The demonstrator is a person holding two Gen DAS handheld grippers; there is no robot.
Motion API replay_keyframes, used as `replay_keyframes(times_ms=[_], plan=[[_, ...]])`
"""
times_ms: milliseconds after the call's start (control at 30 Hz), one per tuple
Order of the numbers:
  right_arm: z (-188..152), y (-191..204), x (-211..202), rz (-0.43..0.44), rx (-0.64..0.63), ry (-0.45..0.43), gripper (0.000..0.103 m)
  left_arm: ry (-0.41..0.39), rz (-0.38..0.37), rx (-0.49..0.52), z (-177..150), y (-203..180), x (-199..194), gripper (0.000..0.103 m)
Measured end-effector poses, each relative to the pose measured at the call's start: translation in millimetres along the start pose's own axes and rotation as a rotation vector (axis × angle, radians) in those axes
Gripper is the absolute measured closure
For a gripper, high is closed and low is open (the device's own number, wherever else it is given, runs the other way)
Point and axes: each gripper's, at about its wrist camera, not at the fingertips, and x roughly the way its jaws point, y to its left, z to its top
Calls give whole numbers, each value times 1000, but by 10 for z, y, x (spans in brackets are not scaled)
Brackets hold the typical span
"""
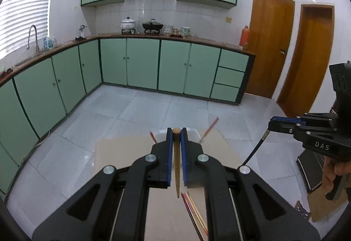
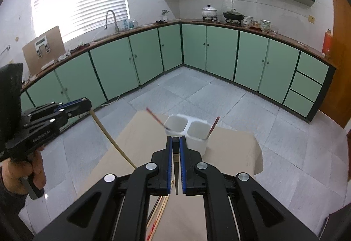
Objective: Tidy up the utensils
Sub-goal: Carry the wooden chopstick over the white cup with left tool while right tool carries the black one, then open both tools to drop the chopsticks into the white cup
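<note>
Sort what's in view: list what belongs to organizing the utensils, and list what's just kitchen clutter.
Belongs to the job:
- tan chopstick, clamped in the left gripper
- black chopstick, clamped in the right gripper
- white two-cup holder, a red chopstick already in each cup
- loose chopsticks on the cardboard table top

Just lying about:
- white pot
- black wok
- stacked bowls
- red thermos

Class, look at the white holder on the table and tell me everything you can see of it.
The white holder looks like matt plastic, with two square open-topped compartments side by side. It stands upright at the far end of the brown table, ahead of both grippers, neither of which touches it. One red-ended chopstick leans out of the left compartment towards the left, and another leans out of the right compartment towards the right. From the left wrist view the gripper hides most of it.
</note>
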Motion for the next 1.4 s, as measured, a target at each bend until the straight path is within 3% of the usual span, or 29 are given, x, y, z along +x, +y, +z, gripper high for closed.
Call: replay_keyframes(times_ms=[367, 767, 1100, 1267, 1300, 1400], plan=[[569, -64, 209, -47, -11, -37, 97, -52, 34, 0, 592, -88, 405, 97], [1044, -268, 801, -77, 15, -83, 97, -74, 71, 9, 928, -67, 1150, 97], [774, -659, 1605, -93, 63, 0, 97, 10, 87, -3, 602, 152, 1921, 97], [584, -726, 1743, -81, 93, 31, 95, 37, 94, -1, 454, 196, 1998, 95], [563, -733, 1735, -77, 95, 32, 92, 39, 93, -3, 441, 207, 1986, 93], [503, -713, 1669, -81, 90, 31, 86, 31, 106, 2, 442, 209, 1883, 74]])
